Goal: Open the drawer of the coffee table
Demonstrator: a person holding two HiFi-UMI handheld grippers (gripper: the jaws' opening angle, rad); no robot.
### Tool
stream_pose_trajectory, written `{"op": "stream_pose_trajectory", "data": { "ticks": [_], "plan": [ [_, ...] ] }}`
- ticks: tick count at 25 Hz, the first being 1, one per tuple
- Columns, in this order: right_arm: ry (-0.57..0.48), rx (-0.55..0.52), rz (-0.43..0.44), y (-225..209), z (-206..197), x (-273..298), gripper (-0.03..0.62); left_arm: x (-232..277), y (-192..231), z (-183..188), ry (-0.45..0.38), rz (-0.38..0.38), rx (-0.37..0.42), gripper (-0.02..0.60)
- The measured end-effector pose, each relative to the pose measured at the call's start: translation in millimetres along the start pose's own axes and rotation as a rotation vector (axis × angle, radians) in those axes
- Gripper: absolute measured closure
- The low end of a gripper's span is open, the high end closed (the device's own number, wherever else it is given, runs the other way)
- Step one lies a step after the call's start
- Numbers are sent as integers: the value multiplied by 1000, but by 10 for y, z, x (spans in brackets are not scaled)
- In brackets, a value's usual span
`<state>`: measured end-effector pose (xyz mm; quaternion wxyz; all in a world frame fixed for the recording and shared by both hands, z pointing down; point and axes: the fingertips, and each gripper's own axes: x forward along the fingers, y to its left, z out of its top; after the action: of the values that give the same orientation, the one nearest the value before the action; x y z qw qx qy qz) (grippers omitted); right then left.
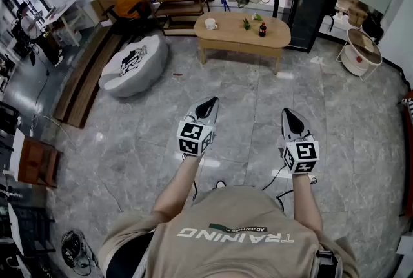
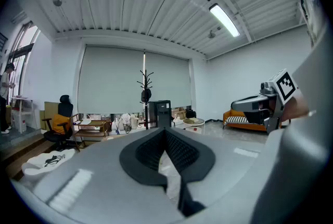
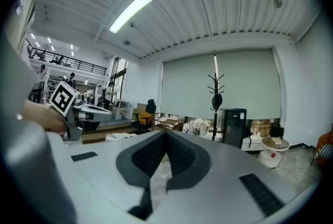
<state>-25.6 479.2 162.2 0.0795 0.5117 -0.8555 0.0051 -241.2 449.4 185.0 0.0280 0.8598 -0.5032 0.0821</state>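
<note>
The left gripper [image 1: 211, 101] and right gripper [image 1: 288, 113] are hovering side by side over the floor [image 1: 258, 109], and the gripper views are showing each pair of jaws pressed together on nothing. Only the head view is showing the coffee table [image 1: 226, 33] well ahead, with its drawer [image 1: 258, 48] closed in the front face and a beanbag [image 1: 134, 62] lying nearer on the left. The gripper views, with their own jaws blocking the low middle, are adding a coat rack [image 2: 144, 85] and sofa [image 2: 240, 120] farther back.
</note>
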Motion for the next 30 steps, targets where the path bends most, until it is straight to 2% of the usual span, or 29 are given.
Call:
{"op": "stream_pose_trajectory", "data": {
  "ticks": [10,14,19,23,26,30],
  "plan": [
    [-4,-25,-8,118,63,170,591,-8,140,-199,18,-27,-6,575],
    [-16,-33,-40,163,40,188,591,-15,213,-277,11,-38,-16,575],
    [50,-21,-58,172,-196,110,590,20,136,-564,35,-80,-17,575],
    [125,30,-79,-24,-423,78,589,68,13,-764,70,-106,-24,575],
    [107,28,-64,-165,-413,161,591,200,-12,-778,80,-102,-27,575],
    [87,-12,-34,-372,-376,358,591,522,-11,-626,89,-107,21,575]
  ]
}}
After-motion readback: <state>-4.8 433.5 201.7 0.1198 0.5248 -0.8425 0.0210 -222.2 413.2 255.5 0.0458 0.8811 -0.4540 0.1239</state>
